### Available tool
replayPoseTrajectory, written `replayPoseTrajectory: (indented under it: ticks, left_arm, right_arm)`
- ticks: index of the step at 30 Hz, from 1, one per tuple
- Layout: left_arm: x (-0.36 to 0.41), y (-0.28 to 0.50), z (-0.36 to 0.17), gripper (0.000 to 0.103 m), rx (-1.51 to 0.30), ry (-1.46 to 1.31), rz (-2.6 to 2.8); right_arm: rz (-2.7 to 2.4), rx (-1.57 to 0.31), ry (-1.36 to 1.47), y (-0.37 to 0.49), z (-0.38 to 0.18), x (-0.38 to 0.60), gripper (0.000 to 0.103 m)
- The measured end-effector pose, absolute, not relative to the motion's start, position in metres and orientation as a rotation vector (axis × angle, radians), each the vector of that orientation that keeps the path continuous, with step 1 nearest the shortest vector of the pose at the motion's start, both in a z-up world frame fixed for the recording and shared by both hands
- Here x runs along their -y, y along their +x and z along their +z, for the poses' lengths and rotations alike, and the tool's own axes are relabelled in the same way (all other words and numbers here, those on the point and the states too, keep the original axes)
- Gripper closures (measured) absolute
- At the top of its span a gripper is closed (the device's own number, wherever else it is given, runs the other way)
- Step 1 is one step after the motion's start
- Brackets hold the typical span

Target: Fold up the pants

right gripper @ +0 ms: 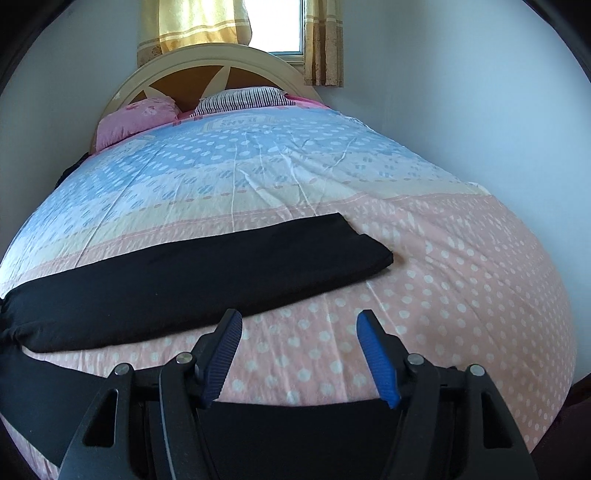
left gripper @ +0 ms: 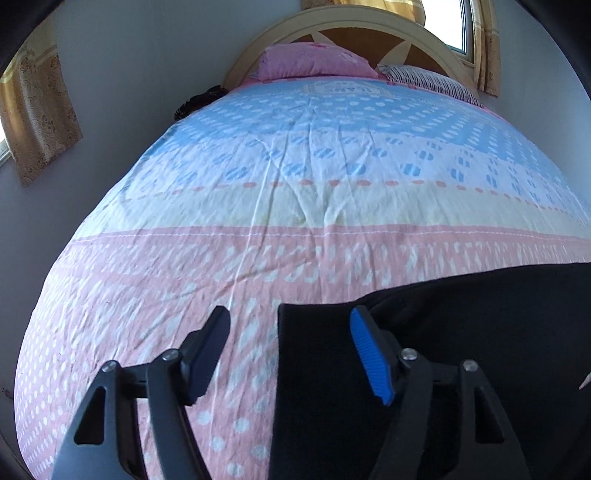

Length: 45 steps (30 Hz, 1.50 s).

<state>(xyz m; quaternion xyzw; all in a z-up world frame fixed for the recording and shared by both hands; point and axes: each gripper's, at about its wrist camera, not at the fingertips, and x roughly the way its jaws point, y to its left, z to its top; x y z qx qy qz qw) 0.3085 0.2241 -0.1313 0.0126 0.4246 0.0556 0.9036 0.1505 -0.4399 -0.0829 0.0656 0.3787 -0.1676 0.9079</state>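
Black pants (right gripper: 192,273) lie flat across the near part of the bed as a long folded strip, one end at the right, the other running off the left edge of the right wrist view. In the left wrist view the pants (left gripper: 461,314) fill the lower right, with a straight edge under the jaws. My left gripper (left gripper: 290,317) is open, its jaws straddling that edge, the right finger over the black cloth. My right gripper (right gripper: 297,321) is open and empty, just in front of the strip's near edge.
The bed has a pink, yellow and blue dotted cover (right gripper: 443,280). A pink pillow (right gripper: 136,118) and a striped pillow (right gripper: 240,98) lie by the headboard (right gripper: 207,62). Walls stand close on both sides, with curtained windows (right gripper: 273,26).
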Motion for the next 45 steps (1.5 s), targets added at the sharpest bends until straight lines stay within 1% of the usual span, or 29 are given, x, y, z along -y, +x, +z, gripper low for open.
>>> replayPoseTrajectory:
  ticks: [2,3,4,5,7,8,9,13,22,26,27,28,29,36,37,39,40,41,42,45]
  left_arm:
    - [-0.225,0.311,-0.136,0.051,-0.897,0.002,0.083]
    - [-0.225,0.312,-0.137,0.055,-0.903,-0.001,0.073]
    - [-0.224,0.312,-0.139,0.063,-0.906,-0.006,0.057]
    - [-0.223,0.312,-0.139,0.067,-0.91,-0.013,0.043]
    - [-0.222,0.311,-0.139,0.069,-0.911,-0.01,0.039]
    - [-0.223,0.312,-0.139,0.076,-0.911,-0.012,0.034]
    - [-0.224,0.312,-0.139,0.079,-0.909,-0.013,0.028]
    - [-0.226,0.313,-0.138,0.085,-0.904,-0.02,0.014]
    - [-0.222,0.318,-0.139,0.086,-0.907,0.024,0.029]
    - [-0.221,0.32,-0.14,0.085,-0.913,0.046,0.044]
    - [-0.22,0.321,-0.14,0.084,-0.915,0.056,0.051]
    - [-0.219,0.321,-0.14,0.08,-0.916,0.065,0.062]
    - [-0.218,0.321,-0.14,0.079,-0.915,0.075,0.078]
    - [-0.213,0.322,-0.142,0.079,-0.915,0.123,0.097]
    - [-0.213,0.322,-0.142,0.079,-0.916,0.121,0.095]
    - [-0.215,0.322,-0.141,0.08,-0.924,0.109,0.084]
    - [-0.216,0.323,-0.141,0.086,-0.929,0.092,0.069]
    - [-0.217,0.323,-0.141,0.089,-0.937,0.07,0.061]
    - [-0.218,0.323,-0.139,0.09,-0.936,0.05,0.055]
    - [-0.218,0.317,-0.129,0.091,-0.895,0.029,0.068]
  right_arm:
    - [-0.354,-0.788,0.156,0.156,-0.084,0.45,0.037]
    - [-0.359,-0.791,0.169,0.158,-0.084,0.456,0.037]
    - [-0.366,-0.794,0.182,0.161,-0.083,0.463,0.037]
    - [-0.375,-0.794,0.19,0.163,-0.083,0.468,0.037]
    - [-0.404,-0.794,0.203,0.169,-0.082,0.482,0.037]
    - [-0.421,-0.794,0.218,0.172,-0.081,0.492,0.037]
    - [-0.432,-0.795,0.235,0.174,-0.082,0.5,0.037]
    - [-0.482,-0.816,0.302,0.188,-0.088,0.534,0.037]
    - [-0.421,-0.908,0.39,0.24,-0.109,0.581,0.037]
    - [-0.394,-0.931,0.376,0.271,-0.115,0.585,0.037]
    - [-0.387,-0.935,0.374,0.278,-0.116,0.585,0.037]
    - [-0.376,-0.934,0.367,0.286,-0.118,0.584,0.037]
    - [-0.368,-0.939,0.357,0.294,-0.12,0.584,0.037]
    - [-0.323,-1.0,0.338,0.325,-0.142,0.578,0.038]
    - [-0.306,-1.0,0.336,0.325,-0.141,0.576,0.056]
    - [-0.296,-1.01,0.312,0.324,-0.141,0.57,0.087]
    - [-0.294,-1.003,0.297,0.321,-0.139,0.568,0.094]
    - [-0.285,-0.994,0.298,0.319,-0.137,0.566,0.097]
    - [-0.28,-0.982,0.297,0.315,-0.133,0.564,0.097]
    - [-0.28,-0.917,0.287,0.296,-0.114,0.559,0.097]
